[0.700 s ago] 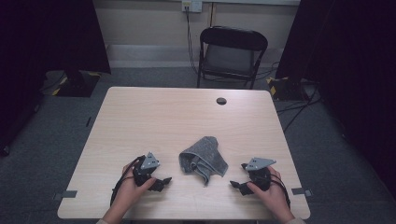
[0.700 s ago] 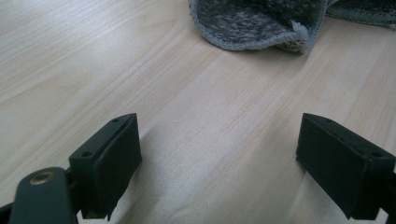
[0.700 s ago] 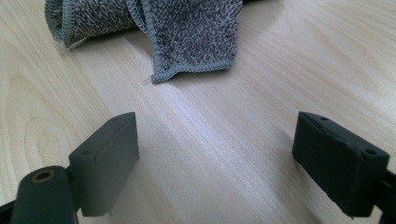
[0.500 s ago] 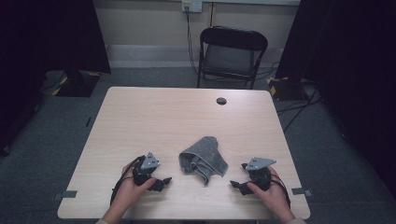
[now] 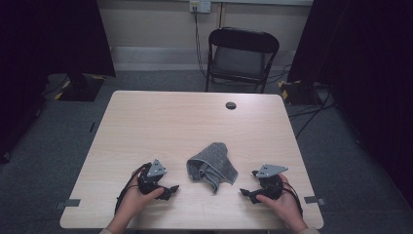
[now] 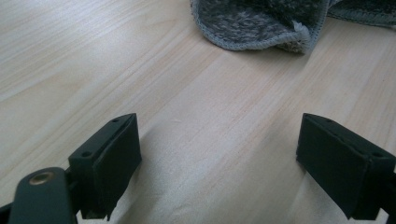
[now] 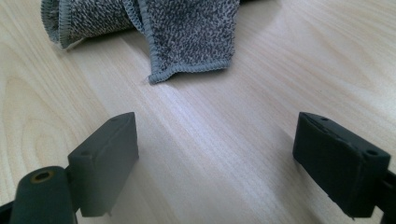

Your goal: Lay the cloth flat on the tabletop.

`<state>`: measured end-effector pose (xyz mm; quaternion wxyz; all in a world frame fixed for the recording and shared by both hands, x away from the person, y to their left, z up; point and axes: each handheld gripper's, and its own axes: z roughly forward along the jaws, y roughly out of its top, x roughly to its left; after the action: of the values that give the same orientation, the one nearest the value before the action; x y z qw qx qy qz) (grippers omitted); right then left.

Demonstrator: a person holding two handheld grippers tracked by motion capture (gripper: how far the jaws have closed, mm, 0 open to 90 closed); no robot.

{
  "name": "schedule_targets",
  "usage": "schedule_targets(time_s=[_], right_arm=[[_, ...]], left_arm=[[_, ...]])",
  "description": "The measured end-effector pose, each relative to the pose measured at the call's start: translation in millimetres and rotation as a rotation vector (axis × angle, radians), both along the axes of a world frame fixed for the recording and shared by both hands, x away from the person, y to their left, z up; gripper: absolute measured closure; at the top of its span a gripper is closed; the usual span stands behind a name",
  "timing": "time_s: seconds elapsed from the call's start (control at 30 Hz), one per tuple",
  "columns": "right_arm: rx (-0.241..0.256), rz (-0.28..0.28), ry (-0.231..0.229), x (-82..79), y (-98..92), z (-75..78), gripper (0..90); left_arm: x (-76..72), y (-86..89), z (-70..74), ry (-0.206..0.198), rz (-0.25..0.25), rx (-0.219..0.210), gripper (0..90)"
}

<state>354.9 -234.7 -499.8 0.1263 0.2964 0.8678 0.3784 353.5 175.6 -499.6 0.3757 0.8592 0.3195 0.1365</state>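
Grey terry towel lies crumpled near the front edge of the table, between your two grippers and touching neither. Nothing has shifted since the earlier frames: left gripper and right gripper rest on the wood as before, jaws wide apart, empty. You have not begun; judged next step is a reach inward to the cloth's hemmed edges. Surface: pale wood laminate, one dark grommet. Room: folding chair, dark curtains, grey carpet.

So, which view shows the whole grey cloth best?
The high view: the grey cloth lies crumpled on the table with its full outline visible. The left gripper view shows one rolled, hemmed edge; the right gripper view shows a hemmed corner and a fold close up.
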Motion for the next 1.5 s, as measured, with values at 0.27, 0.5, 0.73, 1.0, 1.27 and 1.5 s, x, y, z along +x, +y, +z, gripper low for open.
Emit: schedule_targets(time_s=[0.27,0.5,0.73,1.0,1.27,1.5], right_arm=[[0.040,0.001,0.004,0.7,-1.2,1.4,19.7],[0.096,0.007,-0.009,2.4,6.6,11.3,29.2],[0.081,0.065,-0.003,4.0,18.0,9.4,48.0],[0.090,0.047,-0.049,8.5,25.4,14.3,57.4],[0.052,0.072,-0.018,10.2,33.2,5.9,61.1],[0.048,0.081,-0.004,9.1,32.6,3.9,65.2]], left_arm=[[-0.2,-5.3,4.0,0.022,0.001,-0.004,16.4],[3.6,-15.5,12.4,0.011,0.006,-0.055,16.1],[4.4,-25.7,17.4,-0.021,-0.029,-0.073,22.9],[6.2,-39.8,19.4,-0.021,-0.068,-0.088,34.5],[5.7,-48.3,15.4,-0.030,-0.125,-0.102,41.6],[10.0,-49.3,12.7,-0.059,-0.135,-0.107,51.8]])
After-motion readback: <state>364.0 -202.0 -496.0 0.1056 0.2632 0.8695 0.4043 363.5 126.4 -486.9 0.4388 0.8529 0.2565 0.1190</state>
